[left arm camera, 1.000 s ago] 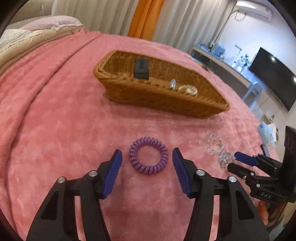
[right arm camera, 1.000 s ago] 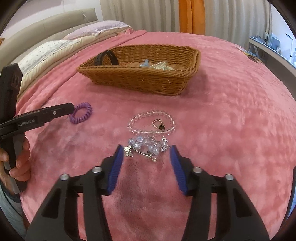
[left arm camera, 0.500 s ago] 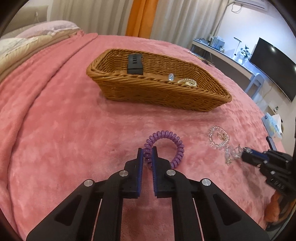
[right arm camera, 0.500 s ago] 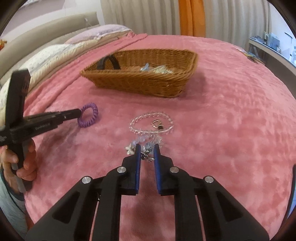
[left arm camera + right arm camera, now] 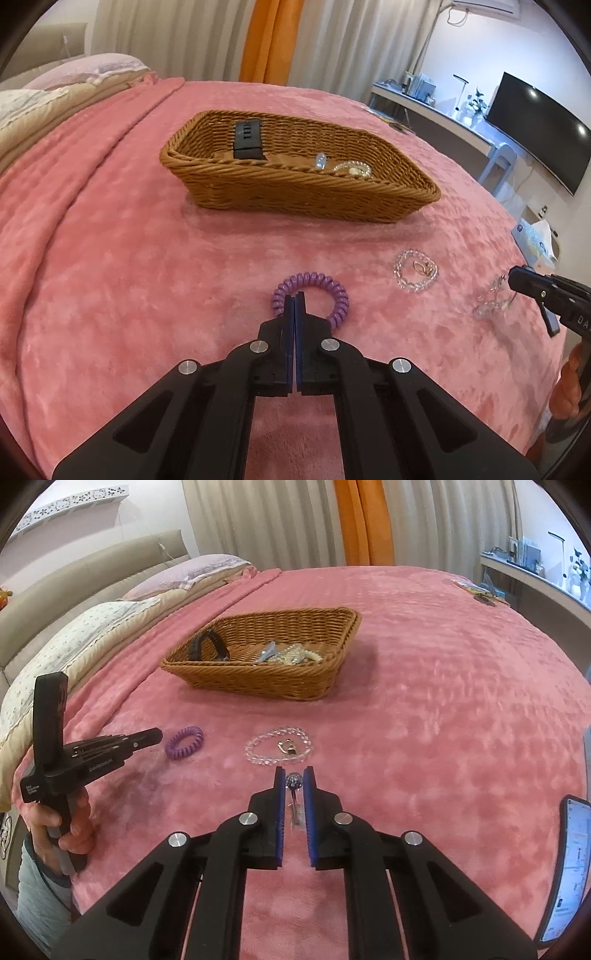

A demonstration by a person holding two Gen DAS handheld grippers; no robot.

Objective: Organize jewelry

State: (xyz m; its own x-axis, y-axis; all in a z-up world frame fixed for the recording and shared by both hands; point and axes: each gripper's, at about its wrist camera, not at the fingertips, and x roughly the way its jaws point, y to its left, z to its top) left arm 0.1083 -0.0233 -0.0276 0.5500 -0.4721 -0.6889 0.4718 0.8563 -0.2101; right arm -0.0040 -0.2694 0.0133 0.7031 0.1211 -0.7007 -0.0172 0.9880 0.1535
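Observation:
My left gripper [image 5: 295, 295] is closing its jaws tight on the near edge of a purple spiral hair tie [image 5: 334, 295], which rests on the pink blanket [image 5: 129, 277]. From the right wrist view the same left gripper [image 5: 159, 734] touches the hair tie [image 5: 184, 742]. My right gripper [image 5: 294, 771] is closing its jaws on a crystal charm bracelet [image 5: 294, 781] and pinches one bead between the blue pads, slightly above the blanket. A clear bead bracelet [image 5: 282, 749] with a gold charm lies just beyond it. The wicker basket [image 5: 295, 184] stands farther back.
The basket [image 5: 258, 679] holds a black band and some pale jewelry. A phone [image 5: 569, 867] lies at the bed's right edge. Pillows [image 5: 74, 638] are at the left, with a desk and screen [image 5: 535, 125] off to the right.
Both grippers went from wide open to shut, the left on the hair tie and the right on the charm bracelet. The right gripper has lifted its bracelet a little off the blanket.

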